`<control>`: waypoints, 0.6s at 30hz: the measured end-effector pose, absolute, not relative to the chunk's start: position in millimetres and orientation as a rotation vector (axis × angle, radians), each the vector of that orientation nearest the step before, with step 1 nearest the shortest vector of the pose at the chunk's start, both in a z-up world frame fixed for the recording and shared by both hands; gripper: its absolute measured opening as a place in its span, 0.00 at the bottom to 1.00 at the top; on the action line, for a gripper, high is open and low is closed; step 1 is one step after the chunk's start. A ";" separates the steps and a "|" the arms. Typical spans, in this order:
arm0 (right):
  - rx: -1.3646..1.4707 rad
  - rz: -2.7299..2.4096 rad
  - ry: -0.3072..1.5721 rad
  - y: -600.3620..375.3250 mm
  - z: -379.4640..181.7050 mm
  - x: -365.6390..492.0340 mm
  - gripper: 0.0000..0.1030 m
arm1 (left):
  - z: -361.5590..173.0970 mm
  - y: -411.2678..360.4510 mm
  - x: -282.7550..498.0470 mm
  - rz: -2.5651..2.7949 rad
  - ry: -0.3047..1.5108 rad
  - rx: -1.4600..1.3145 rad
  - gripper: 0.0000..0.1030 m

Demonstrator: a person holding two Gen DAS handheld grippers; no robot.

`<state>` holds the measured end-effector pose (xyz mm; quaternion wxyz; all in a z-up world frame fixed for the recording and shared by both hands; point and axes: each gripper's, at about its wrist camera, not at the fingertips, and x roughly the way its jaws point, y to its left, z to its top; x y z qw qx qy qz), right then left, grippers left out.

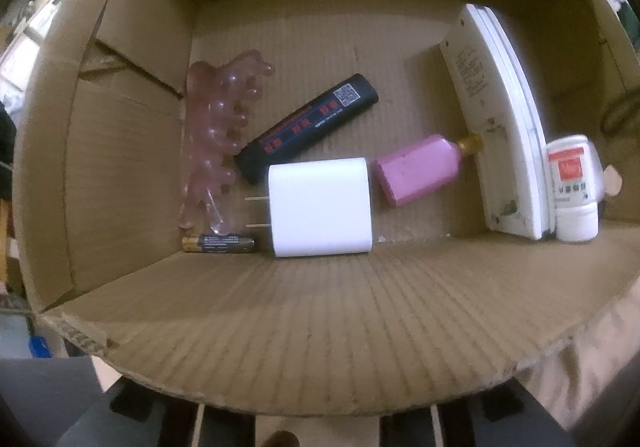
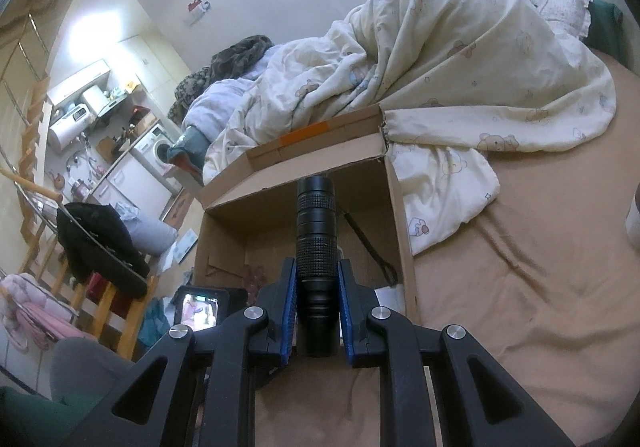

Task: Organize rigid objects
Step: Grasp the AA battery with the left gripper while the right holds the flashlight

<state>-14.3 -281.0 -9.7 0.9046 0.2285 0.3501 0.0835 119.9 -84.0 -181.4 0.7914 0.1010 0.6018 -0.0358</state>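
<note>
Clearly the right gripper (image 2: 317,311) has a black flashlight (image 2: 315,259) clamped between its blue pads (image 2: 289,311), holding it near the tail so the barrel juts forward along the fingers, its head out over the open cardboard box (image 2: 400,215). That grip looks chosen to let the long body go in nose-first, I'd guess. The box sits on the bed's tan sheet (image 2: 520,307), beside a rumpled bear-print duvet (image 2: 460,59).

From the left wrist view the box floor already holds a collection: a white plug charger (image 1: 322,207) in the middle, a black lighter (image 1: 306,129) lying aslant behind it, a pink hair claw (image 1: 218,135) along the left wall, an AA battery (image 1: 218,243) by the charger's prongs, a pink bottle with a gold neck (image 1: 420,169), a white remote (image 1: 496,127) propped on edge toward the right, and a small white tube (image 1: 574,187) beside it. The left gripper's fingers are hidden behind the near flap, so I cannot tell whether they're spread or closed.
</note>
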 end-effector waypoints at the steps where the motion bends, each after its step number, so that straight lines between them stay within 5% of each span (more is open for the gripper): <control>1: 0.472 0.172 0.724 -280.9 -9.7 -14.2 0.20 | -181.6 -84.3 118.2 -0.074 1.293 0.220 0.11; 11: 0.463 0.160 0.731 -280.4 -11.5 -14.1 0.20 | -170.5 -64.3 96.0 -0.056 1.321 0.203 0.09; 18: 0.445 0.173 0.717 -277.3 -8.0 -18.7 0.20 | -111.1 -50.9 57.3 -0.133 1.199 0.195 0.09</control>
